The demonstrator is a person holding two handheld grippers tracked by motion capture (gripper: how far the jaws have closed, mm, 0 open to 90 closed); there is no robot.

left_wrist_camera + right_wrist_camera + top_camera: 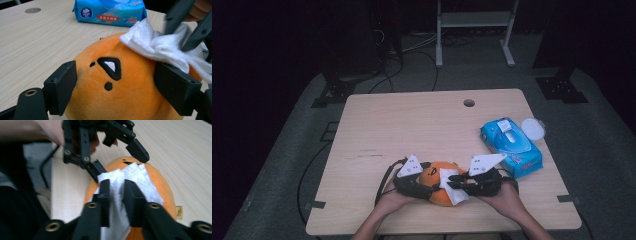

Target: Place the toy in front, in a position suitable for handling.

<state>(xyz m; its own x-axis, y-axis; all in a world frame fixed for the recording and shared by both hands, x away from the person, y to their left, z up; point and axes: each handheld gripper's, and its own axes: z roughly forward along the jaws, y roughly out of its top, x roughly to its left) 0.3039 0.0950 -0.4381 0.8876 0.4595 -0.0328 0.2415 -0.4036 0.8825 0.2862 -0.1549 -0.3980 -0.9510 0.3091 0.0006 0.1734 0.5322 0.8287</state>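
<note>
In the high view, low and left of centre, we see the left hand [387, 199] reaching in from the bottom edge, its left gripper [424, 186] clamped on the orange plush toy [434, 176] – in the left gripper view both pads press its sides. The toy sits on the table [412, 125] near the bottom edge. Right of it, the right hand [507, 196] angles inward; the right gripper [453, 181] pinches a white wipe [452, 187] draped over the toy – jaws nearly closed. At centre right lies the blue wipes pack [512, 147].
</note>
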